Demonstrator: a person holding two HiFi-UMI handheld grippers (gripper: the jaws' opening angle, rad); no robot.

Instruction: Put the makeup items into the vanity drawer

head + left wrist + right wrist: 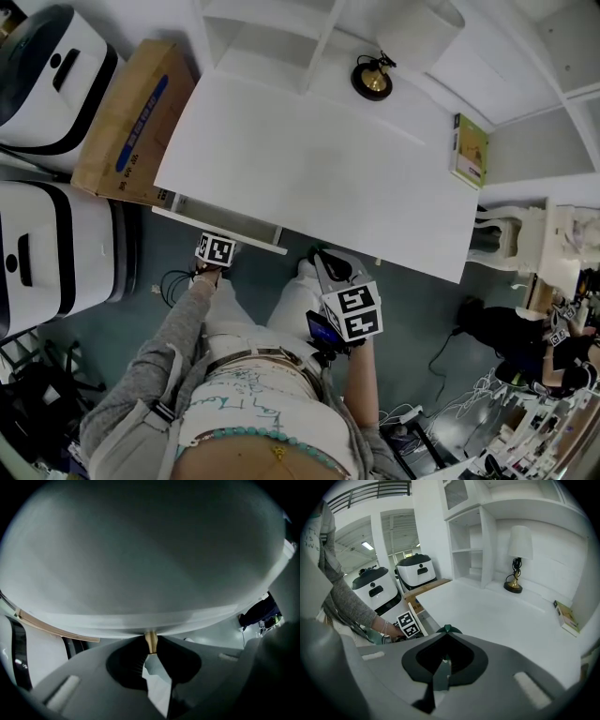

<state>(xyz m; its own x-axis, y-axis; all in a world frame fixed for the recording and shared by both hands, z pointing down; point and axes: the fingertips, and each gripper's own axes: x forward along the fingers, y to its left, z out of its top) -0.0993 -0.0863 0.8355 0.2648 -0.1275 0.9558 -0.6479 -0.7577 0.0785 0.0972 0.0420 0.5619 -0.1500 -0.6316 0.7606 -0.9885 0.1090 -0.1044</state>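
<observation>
Right gripper (446, 630) fingers together, empty, left gripper (151, 650) fingers pinching apparently drawer knob (151, 638).

Closed on a small tan knob (151, 638), the left hand-held gripper (151, 648) covers most of it; the white counter (309, 159) hides the inside of the white drawer (225, 228).

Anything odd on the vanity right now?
Nothing spilled or damaged. One oddity: no makeup items show anywhere; the vanity top holds only a lamp and a book. The drawer is pulled slightly out, the left gripper shut on its brass-coloured knob; the right gripper is shut and empty.
</observation>
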